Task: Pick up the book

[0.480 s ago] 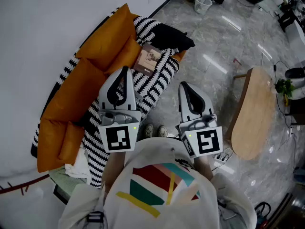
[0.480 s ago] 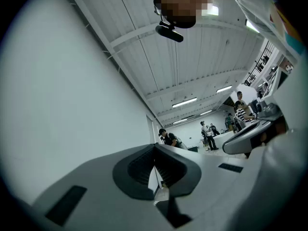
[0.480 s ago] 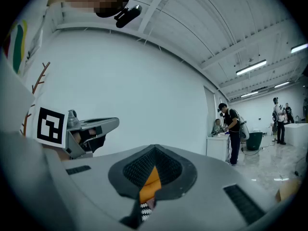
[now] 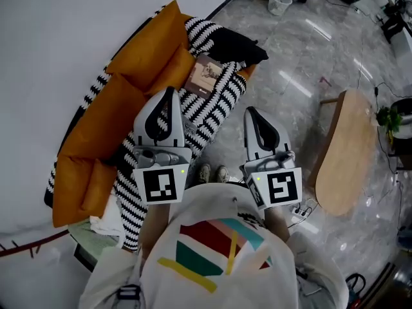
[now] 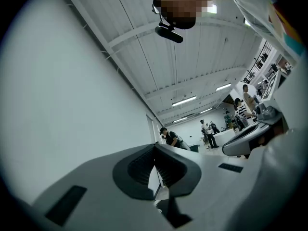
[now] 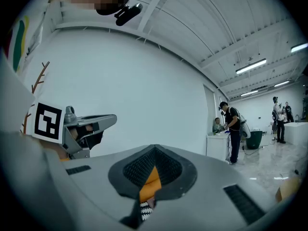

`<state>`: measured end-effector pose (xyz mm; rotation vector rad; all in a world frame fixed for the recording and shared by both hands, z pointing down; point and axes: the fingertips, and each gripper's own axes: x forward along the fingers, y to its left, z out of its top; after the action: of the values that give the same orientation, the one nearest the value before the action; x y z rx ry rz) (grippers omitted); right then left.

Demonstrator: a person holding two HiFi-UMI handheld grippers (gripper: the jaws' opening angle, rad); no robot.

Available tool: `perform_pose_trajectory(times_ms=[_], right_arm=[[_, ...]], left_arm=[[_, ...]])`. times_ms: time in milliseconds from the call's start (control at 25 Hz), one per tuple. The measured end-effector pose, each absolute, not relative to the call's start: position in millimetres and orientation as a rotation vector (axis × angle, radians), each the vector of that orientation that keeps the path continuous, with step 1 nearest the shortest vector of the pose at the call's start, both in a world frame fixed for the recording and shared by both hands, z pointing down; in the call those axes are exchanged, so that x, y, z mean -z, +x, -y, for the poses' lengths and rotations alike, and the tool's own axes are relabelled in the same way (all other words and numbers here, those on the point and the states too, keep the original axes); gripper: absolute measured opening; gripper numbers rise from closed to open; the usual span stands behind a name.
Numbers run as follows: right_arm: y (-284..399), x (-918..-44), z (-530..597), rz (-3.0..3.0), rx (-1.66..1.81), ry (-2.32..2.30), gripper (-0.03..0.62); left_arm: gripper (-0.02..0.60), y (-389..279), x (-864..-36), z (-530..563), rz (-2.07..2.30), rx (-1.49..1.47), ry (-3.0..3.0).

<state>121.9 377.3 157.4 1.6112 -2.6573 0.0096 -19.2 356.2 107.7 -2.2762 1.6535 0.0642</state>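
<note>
Left gripper (image 4: 169, 96): jaws together, ribbed pads meeting at the tip, nothing between them and nothing touched. Right gripper (image 4: 252, 112): jaws likewise closed, empty, in contact with nothing; only a sliver of orange and striped cloth is seen through the slit behind its pads. Both grippers are held side by side in front of the person's chest, marker cubes toward the body, tips directed to 12 o'clock in the head view. The left gripper is tilted slightly upward, so ceiling and wall fill much of its own view. The right gripper is held about level, with wall and floor seen ahead. The small brown-covered book (image 4: 205, 75) is noted lying flat on a black-and-white striped knitted blanket (image 4: 222, 105) draped over the orange leather sofa (image 4: 96, 131). It sits at about 1 o'clock from the left tip and 11 o'clock from the right tip, well apart from both. A black cushion (image 4: 235, 44) lies just beyond the book at 1 o'clock. An oval light-wood table (image 4: 344, 150) stands at 3 o'clock of the right gripper.
</note>
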Motion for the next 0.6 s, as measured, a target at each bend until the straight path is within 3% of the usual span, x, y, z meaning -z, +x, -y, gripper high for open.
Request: perform_pose_trajectory(times_ms=[600], right_arm=[[152,-168,-389,2.689,-0.042,1.584,0.012]], left_arm=[[-0.002,-4,-110,-359,-1.677,-0.035,-2.260]])
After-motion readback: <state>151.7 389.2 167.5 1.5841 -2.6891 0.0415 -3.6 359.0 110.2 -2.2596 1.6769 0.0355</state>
